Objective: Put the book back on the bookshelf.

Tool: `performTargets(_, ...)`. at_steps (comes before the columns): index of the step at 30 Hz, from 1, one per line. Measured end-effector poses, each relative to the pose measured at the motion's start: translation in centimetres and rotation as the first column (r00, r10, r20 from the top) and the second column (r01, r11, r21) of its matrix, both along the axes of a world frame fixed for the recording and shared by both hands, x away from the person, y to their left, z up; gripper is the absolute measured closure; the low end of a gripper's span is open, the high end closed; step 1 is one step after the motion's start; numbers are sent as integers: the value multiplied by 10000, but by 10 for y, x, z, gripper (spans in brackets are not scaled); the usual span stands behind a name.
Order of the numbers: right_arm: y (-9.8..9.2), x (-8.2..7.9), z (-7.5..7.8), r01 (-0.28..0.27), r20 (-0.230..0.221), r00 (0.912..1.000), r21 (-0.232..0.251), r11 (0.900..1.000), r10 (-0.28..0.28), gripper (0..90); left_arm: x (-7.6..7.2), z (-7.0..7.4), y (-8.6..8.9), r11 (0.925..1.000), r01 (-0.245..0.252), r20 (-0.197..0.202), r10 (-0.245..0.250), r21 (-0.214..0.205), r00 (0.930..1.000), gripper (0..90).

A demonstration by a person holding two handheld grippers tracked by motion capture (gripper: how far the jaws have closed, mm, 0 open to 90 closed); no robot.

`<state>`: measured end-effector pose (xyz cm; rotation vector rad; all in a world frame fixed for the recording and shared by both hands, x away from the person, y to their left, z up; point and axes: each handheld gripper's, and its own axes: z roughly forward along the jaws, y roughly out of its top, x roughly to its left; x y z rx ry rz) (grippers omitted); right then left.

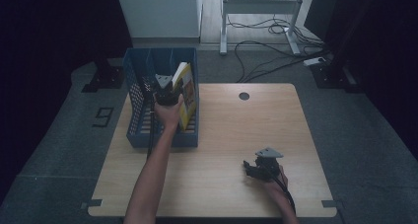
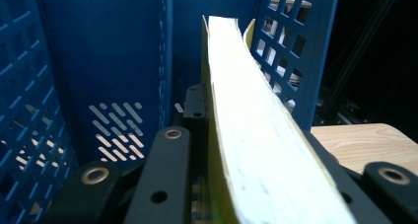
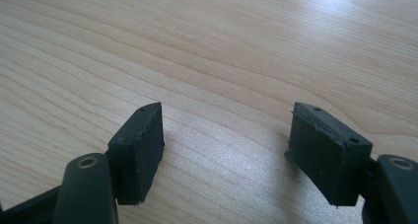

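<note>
A yellow-covered book [image 1: 186, 92] with pale page edges stands tilted in the right slot of a blue mesh file rack [image 1: 140, 130] at the table's back left. My left gripper [image 1: 166, 94] reaches into the rack from the near side and is shut on the book. In the left gripper view the book's page edge [image 2: 251, 135] runs up between the black jaws of the left gripper [image 2: 236, 155], with the rack's divider wall [image 2: 113, 61] behind it. My right gripper [image 1: 254, 168] rests low over the wooden table near the front right. The right gripper [image 3: 226, 145] is open, with bare wood between its pads.
The light wooden table [image 1: 231, 135] has a round cable hole [image 1: 244, 96] at the back. Beyond it on the grey floor are loose cables [image 1: 268, 61] and a white desk frame [image 1: 259, 17]. The rack's left slots [image 1: 148, 66] hold nothing visible.
</note>
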<state>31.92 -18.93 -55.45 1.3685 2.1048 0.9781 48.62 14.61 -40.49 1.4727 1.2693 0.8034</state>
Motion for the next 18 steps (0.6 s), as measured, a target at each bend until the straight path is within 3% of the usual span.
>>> performTargets(9,0,0,0,-6,-1,10000,4,10000,6,283,5,-2,-6,9999,18,-103,-17,146,9999,752)
performTargets(18,0,0,0,-6,0,10000,5,10000,6,283,9,0,-3,9999,-102,-77,102,-30,9999,752)
